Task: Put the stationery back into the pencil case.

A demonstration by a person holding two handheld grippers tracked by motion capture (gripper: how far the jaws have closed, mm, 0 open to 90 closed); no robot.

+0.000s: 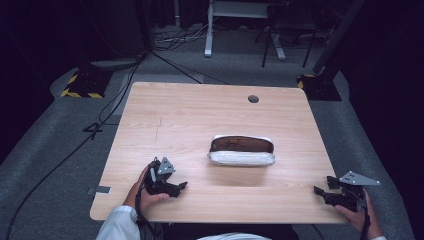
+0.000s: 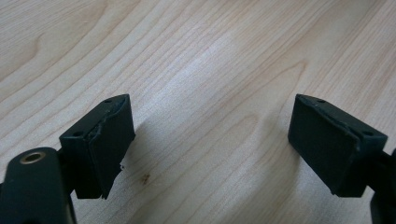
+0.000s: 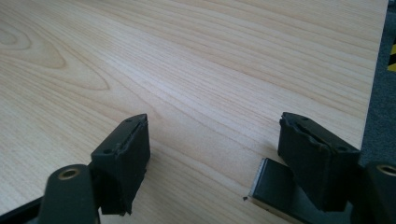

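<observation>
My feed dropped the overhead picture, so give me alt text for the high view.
A brown and white pouch lies at the middle of a light wooden table. The left gripper rests near the front left edge, the right gripper at the front right corner, both open and apart from the pouch.

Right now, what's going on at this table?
A person holds a two-jaw gripper in each hand at a wooden table. The left gripper and right gripper sit open near the front edge, holding nothing. A brown and white pouch lies untouched mid-table between them.
</observation>
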